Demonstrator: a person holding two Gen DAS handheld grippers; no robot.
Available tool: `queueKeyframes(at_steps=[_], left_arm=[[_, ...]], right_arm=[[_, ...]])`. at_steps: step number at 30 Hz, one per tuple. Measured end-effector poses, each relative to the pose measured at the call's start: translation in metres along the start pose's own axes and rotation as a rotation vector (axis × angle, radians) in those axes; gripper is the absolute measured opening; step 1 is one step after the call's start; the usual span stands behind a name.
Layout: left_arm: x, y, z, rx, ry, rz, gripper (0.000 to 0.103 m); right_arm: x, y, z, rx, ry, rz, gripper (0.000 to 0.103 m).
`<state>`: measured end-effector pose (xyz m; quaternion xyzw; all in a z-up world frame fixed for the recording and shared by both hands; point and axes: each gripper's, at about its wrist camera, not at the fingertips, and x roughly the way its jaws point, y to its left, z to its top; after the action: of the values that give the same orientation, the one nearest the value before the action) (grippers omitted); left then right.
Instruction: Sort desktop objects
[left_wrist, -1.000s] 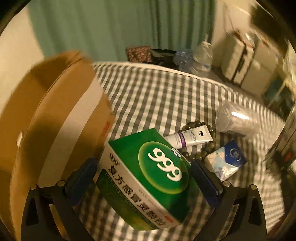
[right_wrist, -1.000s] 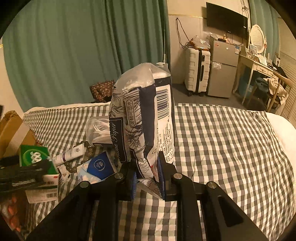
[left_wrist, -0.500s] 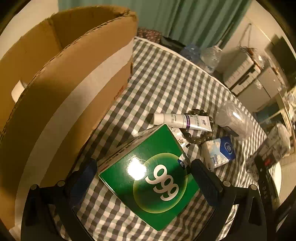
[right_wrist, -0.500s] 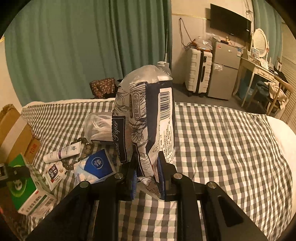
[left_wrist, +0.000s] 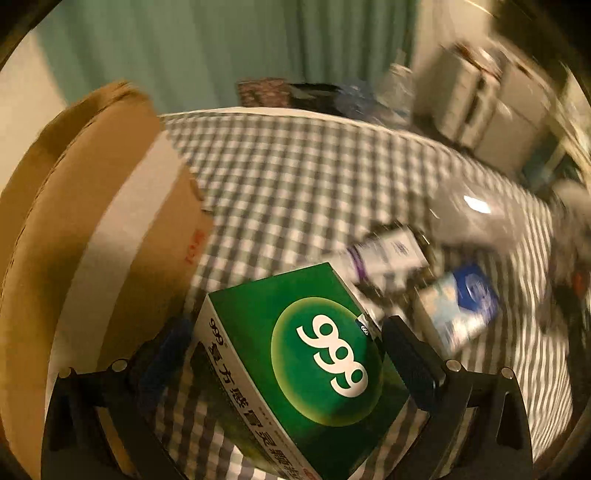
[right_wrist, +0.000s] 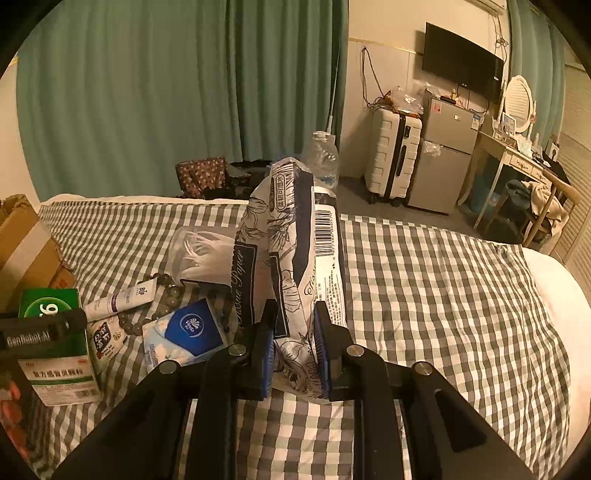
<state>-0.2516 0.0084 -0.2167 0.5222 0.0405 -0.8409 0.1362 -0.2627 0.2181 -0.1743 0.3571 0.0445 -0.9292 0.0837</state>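
Ideally, left gripper (left_wrist: 284, 354), clamped on the green medicine box (left_wrist: 310, 369), clears the cardboard box (left_wrist: 92, 236) wall before releasing; right gripper (right_wrist: 293, 347) grips the tissue pack (right_wrist: 295, 258).

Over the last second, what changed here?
The left gripper swung its green medicine box toward the cardboard box and back again. The right gripper stayed shut on the tissue pack; the loose items kept their places.

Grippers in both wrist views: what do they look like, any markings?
Both grippers, left and right, have black angular frames with silver round bolt heads and blue ribbed pads inside the fingers. The left one's body bears white "GenRobot.AI" lettering. No cables or sleeves show.
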Motion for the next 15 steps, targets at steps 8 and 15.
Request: queueKeyframes(at_steps=[8, 15], left_arm=[[-0.035, 0.015, -0.039, 0.104, -0.009, -0.165, 0.09], [-0.047, 0.038, -0.048, 0.057, 0.043, -0.24, 0.081]], right_arm=[[-0.004, -0.004, -0.001, 0.022, -0.007, -0.007, 0.018], [-0.029, -0.006, -0.008, 0.038, -0.001, 0.015, 0.018]])
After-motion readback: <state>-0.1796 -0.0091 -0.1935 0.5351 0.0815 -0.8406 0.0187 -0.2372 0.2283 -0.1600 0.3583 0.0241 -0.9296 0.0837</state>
